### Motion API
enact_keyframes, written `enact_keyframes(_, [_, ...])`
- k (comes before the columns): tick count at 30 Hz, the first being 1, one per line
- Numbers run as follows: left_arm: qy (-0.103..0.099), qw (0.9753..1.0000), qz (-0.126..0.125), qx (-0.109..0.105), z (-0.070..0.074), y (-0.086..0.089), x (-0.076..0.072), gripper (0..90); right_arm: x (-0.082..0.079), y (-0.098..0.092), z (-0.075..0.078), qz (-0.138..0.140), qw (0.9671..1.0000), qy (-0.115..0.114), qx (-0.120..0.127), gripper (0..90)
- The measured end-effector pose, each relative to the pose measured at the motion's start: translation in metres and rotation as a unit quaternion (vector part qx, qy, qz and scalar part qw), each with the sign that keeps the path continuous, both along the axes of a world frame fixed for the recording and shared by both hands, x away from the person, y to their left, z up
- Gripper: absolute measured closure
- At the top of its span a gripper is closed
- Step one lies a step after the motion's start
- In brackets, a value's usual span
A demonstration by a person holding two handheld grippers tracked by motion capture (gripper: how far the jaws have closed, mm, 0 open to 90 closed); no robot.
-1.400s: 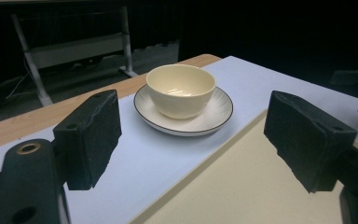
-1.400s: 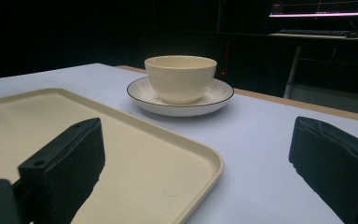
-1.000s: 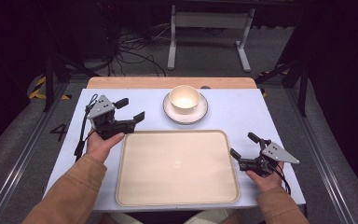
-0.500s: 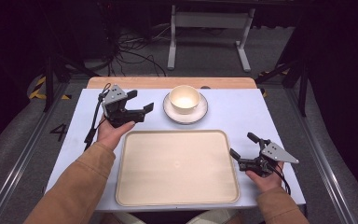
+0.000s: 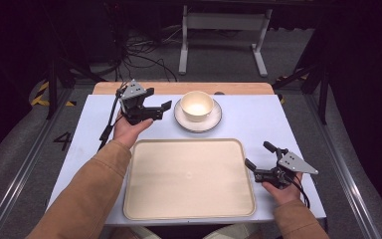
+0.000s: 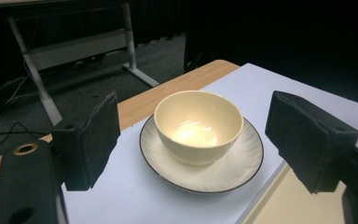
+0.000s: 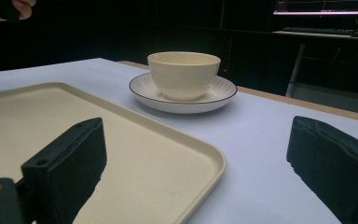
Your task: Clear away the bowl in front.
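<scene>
- Tan sleeves on both forearms.
- Black left claw (image 5: 160,110) with grey three-cornered plate, trailing black cable.
- Black right claw (image 5: 259,156), same grey plate, square foam pads (image 7: 81,156).

From my left gripper view the tray (image 6: 303,205) is cut off at the bottom right corner. The bowl (image 5: 196,105) hides the middle of the plate (image 5: 214,121) beneath it. My right hand-held gripper view crops the tray's near end.

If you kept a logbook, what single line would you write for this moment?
left gripper: open, beside saucer | right gripper: open, at tray corner | bowl: on saucer, untouched
</scene>
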State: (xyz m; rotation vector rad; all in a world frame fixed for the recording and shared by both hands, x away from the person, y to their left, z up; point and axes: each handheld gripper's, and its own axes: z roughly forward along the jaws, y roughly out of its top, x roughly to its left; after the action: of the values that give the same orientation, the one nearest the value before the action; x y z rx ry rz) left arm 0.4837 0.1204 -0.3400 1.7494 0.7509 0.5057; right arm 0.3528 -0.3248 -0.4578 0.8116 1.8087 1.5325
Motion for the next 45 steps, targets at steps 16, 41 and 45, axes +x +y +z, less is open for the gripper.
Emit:
enact_keyframes(16, [0.006, 0.9999, 0.012, 0.007, -0.002, -0.015, 0.031, 18.4, 0.0, 0.002, 0.0, 0.0, 1.0, 0.003, -0.009, 4.8])
enact_keyframes(41, [0.043, 0.9988, 0.018, 0.013, -0.007, -0.04, 0.06, 14.7, 0.0, 0.0, 0.0, -0.011, 0.9999, 0.001, 0.004, 1.3])
enact_keyframes(45, [0.063, 0.9977, 0.02, 0.014, -0.01, -0.046, 0.066, 14.1, -0.001, 0.0, 0.0, -0.01, 0.9999, -0.001, 0.004, 1.3])
